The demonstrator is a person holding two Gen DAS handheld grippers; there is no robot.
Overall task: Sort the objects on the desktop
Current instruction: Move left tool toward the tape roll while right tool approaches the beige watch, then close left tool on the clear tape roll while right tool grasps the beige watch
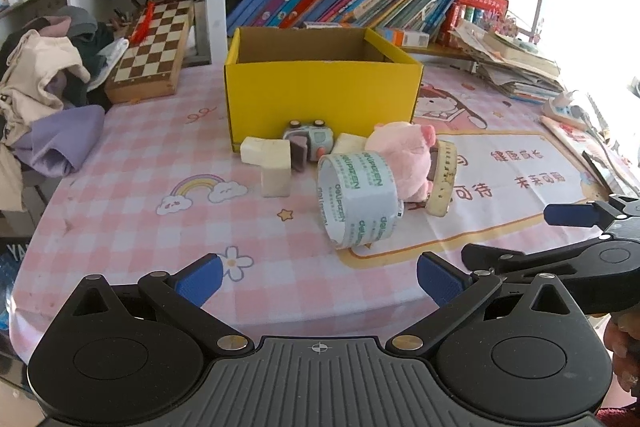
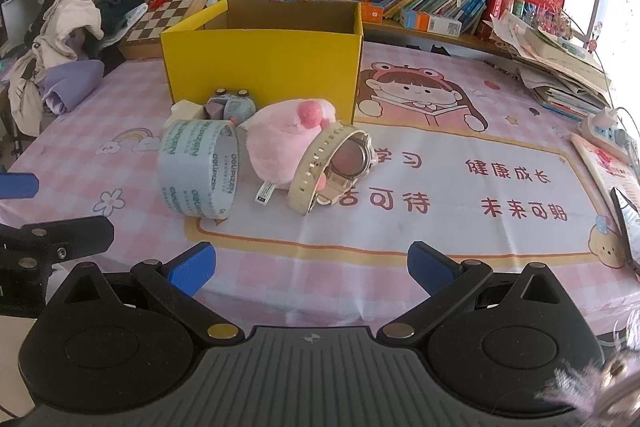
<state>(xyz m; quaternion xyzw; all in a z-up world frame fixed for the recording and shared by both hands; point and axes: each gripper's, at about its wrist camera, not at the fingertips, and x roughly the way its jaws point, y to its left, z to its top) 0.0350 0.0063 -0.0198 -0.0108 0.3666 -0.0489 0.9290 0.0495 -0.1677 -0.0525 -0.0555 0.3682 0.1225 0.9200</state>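
Observation:
An open yellow box (image 1: 320, 93) (image 2: 260, 67) stands on the pink checked table. In front of it lie a roll of clear tape (image 1: 358, 201) (image 2: 198, 169), a pink plush pig (image 1: 404, 157) (image 2: 280, 141), a cream wristwatch (image 1: 442, 179) (image 2: 332, 167), a small toy car (image 1: 310, 141) (image 2: 232, 105) and a cream L-shaped block (image 1: 270, 163). My left gripper (image 1: 320, 281) is open and empty, short of the tape. My right gripper (image 2: 312, 269) is open and empty, short of the watch; it also shows in the left wrist view (image 1: 576, 227).
A chessboard (image 1: 152, 47) and a heap of clothes (image 1: 44, 87) lie at the back left. Books (image 1: 340, 3) fill the shelf behind the box. A stack of papers (image 2: 560, 67) and a power strip (image 2: 608, 131) sit at the right.

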